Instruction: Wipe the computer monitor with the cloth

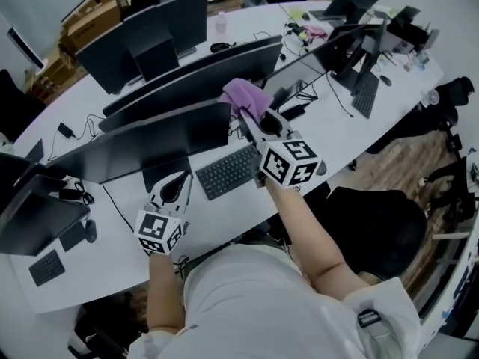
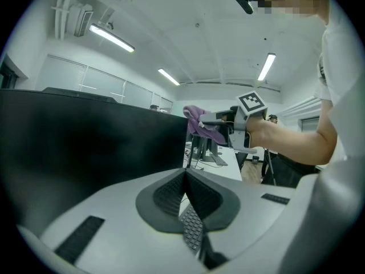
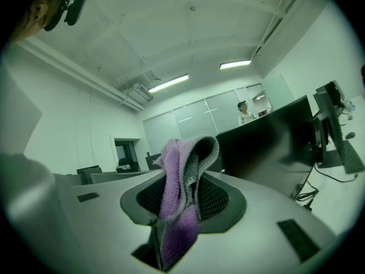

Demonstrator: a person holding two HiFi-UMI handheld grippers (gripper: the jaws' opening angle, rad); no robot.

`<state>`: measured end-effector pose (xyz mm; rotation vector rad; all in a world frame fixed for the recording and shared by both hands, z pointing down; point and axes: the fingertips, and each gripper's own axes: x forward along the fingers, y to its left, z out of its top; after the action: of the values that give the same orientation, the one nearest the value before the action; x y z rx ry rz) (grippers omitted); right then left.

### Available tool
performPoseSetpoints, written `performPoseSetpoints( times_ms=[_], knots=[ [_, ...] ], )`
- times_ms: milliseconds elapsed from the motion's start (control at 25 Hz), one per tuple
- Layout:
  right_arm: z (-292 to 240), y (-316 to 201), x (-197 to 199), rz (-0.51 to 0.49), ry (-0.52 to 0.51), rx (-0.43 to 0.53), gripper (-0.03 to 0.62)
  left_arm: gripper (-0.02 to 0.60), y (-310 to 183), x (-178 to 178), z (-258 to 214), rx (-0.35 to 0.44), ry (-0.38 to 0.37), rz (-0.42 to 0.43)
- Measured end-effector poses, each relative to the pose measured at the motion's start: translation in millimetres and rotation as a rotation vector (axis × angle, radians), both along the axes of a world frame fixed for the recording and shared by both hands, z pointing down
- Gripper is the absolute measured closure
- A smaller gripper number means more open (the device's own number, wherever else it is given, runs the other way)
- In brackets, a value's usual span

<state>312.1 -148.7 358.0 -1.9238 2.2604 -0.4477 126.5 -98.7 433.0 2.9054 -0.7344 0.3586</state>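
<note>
Two tongs show in the head view. The right tongs (image 1: 245,117) reach to 12 o'clock and are clamped on a purple cloth (image 1: 247,96) that bunches up above their tips. From the right gripper view I see that cloth (image 3: 183,176) pinched between the pads of the right tongs (image 3: 181,201) and trailing down through the gap behind them. The cloth sits at the upper right corner of the nearest computer monitor (image 1: 142,144), just beside its edge; I can't tell whether it touches the screen.

The left tongs (image 1: 178,182) sit at 8 o'clock, low in front of that monitor. In the left gripper view the left tongs (image 2: 185,174) are closed tip to tip with nothing between them, and the monitor (image 2: 85,147) fills the 9 o'clock side, dark.

For print, I can make out only the black-and-white square markers on the right cube (image 1: 290,161) and the left cube (image 1: 159,232). The key legends are too small to read.

On the curved white desk (image 1: 112,275) I count at least five dark monitors. There are three keyboards:
- a keyboard (image 1: 228,172) dead centre
- a second keyboard (image 1: 46,266) at 8 o'clock
- a third keyboard (image 1: 367,92) at 2 o'clock

One mouse (image 1: 90,230) lies near the second keyboard, and one black chair (image 1: 374,230) stands at 4 o'clock. The small clutter at 1 o'clock is too far off for me to identify.
</note>
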Motion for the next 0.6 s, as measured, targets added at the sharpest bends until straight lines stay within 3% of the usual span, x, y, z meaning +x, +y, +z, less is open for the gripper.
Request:
performPoseSetpoints(
  times_ms=[600],
  knots=[
    [40, -7, -3, -0.042, -0.058, -0.036, 0.456, 0.58, 14, -2, 16, -0.015, -0.052, -0.075]
  ],
)
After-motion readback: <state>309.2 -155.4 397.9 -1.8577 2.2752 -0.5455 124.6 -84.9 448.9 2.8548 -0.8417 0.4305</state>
